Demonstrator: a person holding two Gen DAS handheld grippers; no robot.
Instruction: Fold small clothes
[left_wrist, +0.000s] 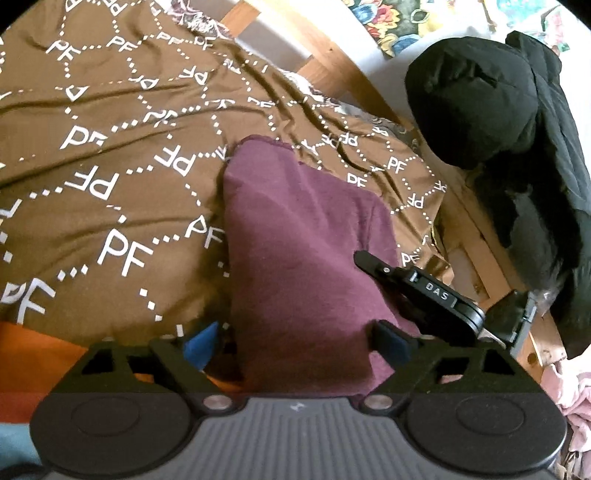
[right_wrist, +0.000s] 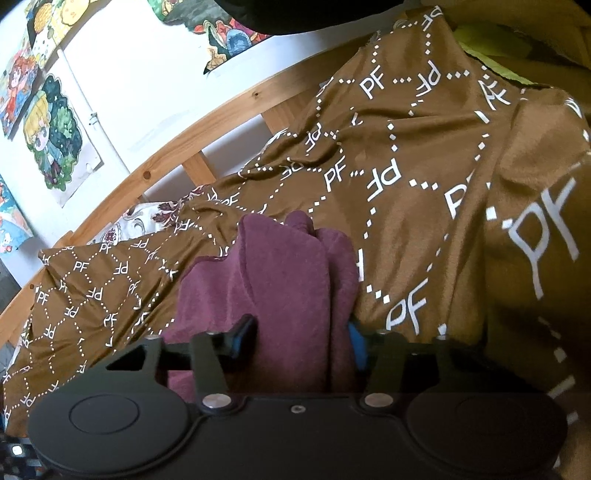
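A maroon garment (left_wrist: 295, 240) lies on a brown blanket (left_wrist: 110, 155) printed with white "PF" letters. In the left wrist view my left gripper (left_wrist: 295, 343) has its blue-padded fingers wide apart with the near edge of the garment lying between them. My right gripper's black finger (left_wrist: 413, 284) reaches onto the garment's right side. In the right wrist view my right gripper (right_wrist: 299, 339) has the bunched maroon garment (right_wrist: 280, 280) between its fingers, which stand apart on either side of the cloth.
A black jacket (left_wrist: 498, 110) is heaped at the right of the bed. A wooden bed rail (right_wrist: 177, 144) runs behind the blanket, with drawings (right_wrist: 55, 147) on the white wall. Orange cloth (left_wrist: 37, 350) lies at the left.
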